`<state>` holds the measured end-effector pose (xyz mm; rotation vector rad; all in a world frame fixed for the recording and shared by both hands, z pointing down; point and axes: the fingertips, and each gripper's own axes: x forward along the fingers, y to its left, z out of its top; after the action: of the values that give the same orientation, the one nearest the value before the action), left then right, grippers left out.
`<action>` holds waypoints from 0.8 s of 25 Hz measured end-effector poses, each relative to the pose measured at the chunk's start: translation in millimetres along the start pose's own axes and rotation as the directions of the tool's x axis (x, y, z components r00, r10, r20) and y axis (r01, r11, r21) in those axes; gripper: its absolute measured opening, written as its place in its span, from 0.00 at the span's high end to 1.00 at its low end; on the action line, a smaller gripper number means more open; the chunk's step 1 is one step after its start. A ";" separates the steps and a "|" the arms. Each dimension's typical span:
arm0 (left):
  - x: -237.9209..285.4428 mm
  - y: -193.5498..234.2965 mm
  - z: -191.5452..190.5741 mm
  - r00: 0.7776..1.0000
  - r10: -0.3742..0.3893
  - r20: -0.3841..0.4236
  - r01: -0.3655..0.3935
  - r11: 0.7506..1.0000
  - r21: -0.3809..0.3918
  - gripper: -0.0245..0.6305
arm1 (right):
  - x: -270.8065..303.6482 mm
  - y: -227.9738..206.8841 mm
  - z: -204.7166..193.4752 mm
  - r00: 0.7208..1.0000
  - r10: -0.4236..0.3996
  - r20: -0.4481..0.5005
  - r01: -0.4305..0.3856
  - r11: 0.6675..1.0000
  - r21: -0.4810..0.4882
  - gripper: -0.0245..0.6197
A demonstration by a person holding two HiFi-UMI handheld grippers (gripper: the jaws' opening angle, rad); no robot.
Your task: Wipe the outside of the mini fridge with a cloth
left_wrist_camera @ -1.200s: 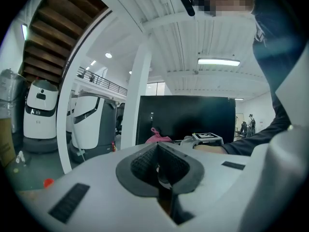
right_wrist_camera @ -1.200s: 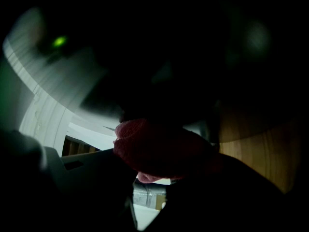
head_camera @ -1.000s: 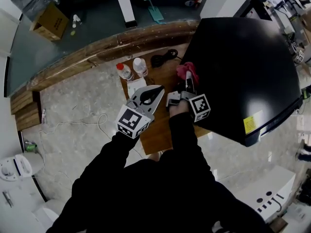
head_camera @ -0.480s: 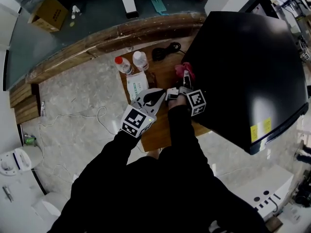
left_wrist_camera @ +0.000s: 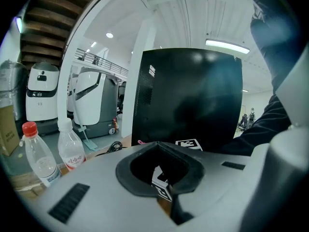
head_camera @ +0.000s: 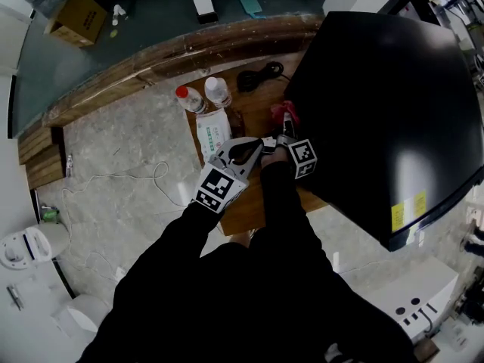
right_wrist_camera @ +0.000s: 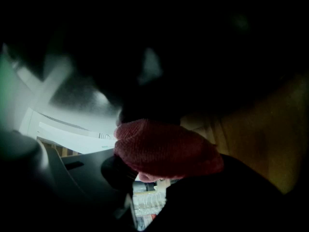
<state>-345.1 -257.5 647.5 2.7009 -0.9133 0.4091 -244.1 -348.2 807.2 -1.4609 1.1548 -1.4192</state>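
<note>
2 grippers in our hands. Our right gripper (head_camera: 285, 132) pinches the red cloth (head_camera: 286, 113) against the side of the black mini fridge (head_camera: 378, 104). Our left gripper (head_camera: 254, 147) hovers just beside it, jaws pressed together on nothing. We also count 2 bottles (head_camera: 218, 91) nearby on the wooden table (head_camera: 246, 199).
</note>
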 end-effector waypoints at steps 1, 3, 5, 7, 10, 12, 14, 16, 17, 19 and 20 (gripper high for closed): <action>1.4 0.4 -0.9 1.000 0.008 0.002 -0.008 1.000 -0.001 0.95 | 0.4 -2.7 1.0 1.000 -0.008 -0.002 0.008 1.000 -0.003 0.76; 0.7 1.5 -1.1 1.000 0.025 0.004 -0.025 1.000 -0.007 0.95 | -1.4 -0.2 -2.6 1.000 -0.003 -0.027 0.003 1.000 -0.001 0.77; -7.0 2.0 3.7 0.999 0.048 0.008 -0.048 0.999 -0.018 0.95 | -9.6 11.3 -11.8 0.997 0.022 -0.069 -0.022 1.000 0.003 0.77; -17.1 5.2 15.0 0.997 0.078 0.027 -0.078 0.997 -0.015 0.95 | -21.3 30.9 -24.6 0.992 0.060 -0.114 -0.059 0.998 0.007 0.77; -30.2 13.5 37.1 0.991 0.118 0.065 -0.119 0.993 0.007 0.95 | -38.5 75.0 -43.9 0.976 0.129 -0.174 -0.131 0.991 0.001 0.77; -40.0 15.8 50.0 0.986 0.134 0.096 -0.137 0.990 0.023 0.95 | -51.7 102.8 -50.6 0.966 0.171 -0.196 -0.178 0.984 -0.020 0.77; -52.7 15.4 64.7 0.983 0.135 0.128 -0.141 0.989 0.038 0.95 | -66.8 130.7 -52.7 0.956 0.213 -0.201 -0.227 0.973 -0.047 0.77; -68.5 10.1 80.3 0.979 0.124 0.159 -0.133 0.990 0.048 0.95 | -88.2 157.4 -51.8 0.950 0.245 -0.196 -0.263 0.962 -0.075 0.77; -76.1 5.6 87.5 0.978 0.115 0.176 -0.126 0.991 0.052 0.95 | -101.3 168.7 -49.3 0.950 0.251 -0.187 -0.271 0.958 -0.091 0.77; -88.1 -6.0 100.0 0.974 0.089 0.210 -0.103 0.993 0.058 0.95 | -130.1 189.5 -40.6 0.949 0.276 -0.153 -0.295 0.948 -0.118 0.77; -92.1 -13.9 105.0 0.971 0.071 0.226 -0.087 0.994 0.060 0.95 | -145.4 197.7 -34.6 0.948 0.289 -0.135 -0.306 0.943 -0.131 0.77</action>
<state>-387.9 -231.1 516.4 2.8230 -1.0884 0.1552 -290.5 -263.2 579.1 -1.2511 1.5142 -1.2379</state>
